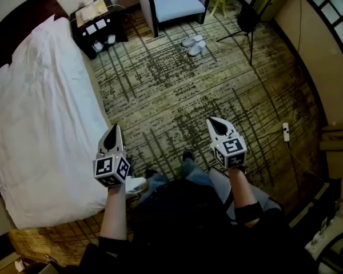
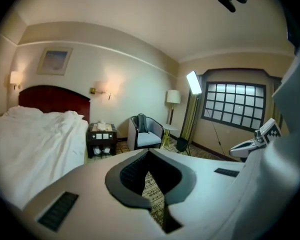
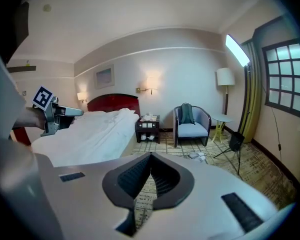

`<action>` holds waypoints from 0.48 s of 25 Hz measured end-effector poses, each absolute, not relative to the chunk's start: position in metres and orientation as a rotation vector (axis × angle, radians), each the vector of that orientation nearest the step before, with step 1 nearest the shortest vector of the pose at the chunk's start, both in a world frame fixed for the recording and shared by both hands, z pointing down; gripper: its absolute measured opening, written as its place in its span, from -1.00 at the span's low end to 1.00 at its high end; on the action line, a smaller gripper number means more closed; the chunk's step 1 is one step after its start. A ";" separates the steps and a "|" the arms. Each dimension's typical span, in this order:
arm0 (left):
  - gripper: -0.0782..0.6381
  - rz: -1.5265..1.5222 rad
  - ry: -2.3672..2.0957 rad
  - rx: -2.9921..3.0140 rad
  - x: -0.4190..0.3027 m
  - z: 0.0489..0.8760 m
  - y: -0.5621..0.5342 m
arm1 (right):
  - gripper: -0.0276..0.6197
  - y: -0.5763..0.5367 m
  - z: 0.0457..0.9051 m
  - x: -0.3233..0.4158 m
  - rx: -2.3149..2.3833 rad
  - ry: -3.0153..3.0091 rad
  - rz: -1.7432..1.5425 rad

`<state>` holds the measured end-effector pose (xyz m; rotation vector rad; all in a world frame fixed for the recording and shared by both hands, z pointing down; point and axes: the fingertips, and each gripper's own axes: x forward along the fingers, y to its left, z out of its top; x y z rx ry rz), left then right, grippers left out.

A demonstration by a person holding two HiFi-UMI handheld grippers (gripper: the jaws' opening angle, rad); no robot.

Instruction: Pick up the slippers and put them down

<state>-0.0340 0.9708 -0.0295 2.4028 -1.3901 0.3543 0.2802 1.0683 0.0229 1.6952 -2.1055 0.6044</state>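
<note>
We had started nothing: the left tool (image 1: 114,131) and right tool (image 1: 214,123) were both closed and empty. The 2 slippers (image 1: 194,45) lay on the carpet (image 1: 160,90), well ahead of both tools, beside the armchair (image 1: 180,4).

Head camera looks steeply down at patterned carpet (image 1: 177,90), bed (image 1: 40,107) at frame left. Cameras riding the left gripper (image 1: 114,131) and right gripper (image 1: 214,123) face forward across the room; all share the far armchair (image 1: 177,4).

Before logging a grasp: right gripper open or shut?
Shut, empty. The white right gripper with dark ribbed pads has its jaw tips together; only patterned carpet shows through the gap behind them.
</note>
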 end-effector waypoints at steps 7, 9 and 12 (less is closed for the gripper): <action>-0.77 0.400 -1.329 2.422 -0.006 -0.018 0.965 | -0.91 1.064 0.030 0.303 1.729 -2.086 0.627; -0.77 0.402 -1.332 2.412 -0.001 -0.016 0.963 | -0.91 1.059 0.030 0.305 1.718 -2.105 0.620; -0.77 0.402 -1.342 2.406 0.011 -0.017 0.961 | -0.91 1.054 0.029 0.314 1.695 -2.134 0.616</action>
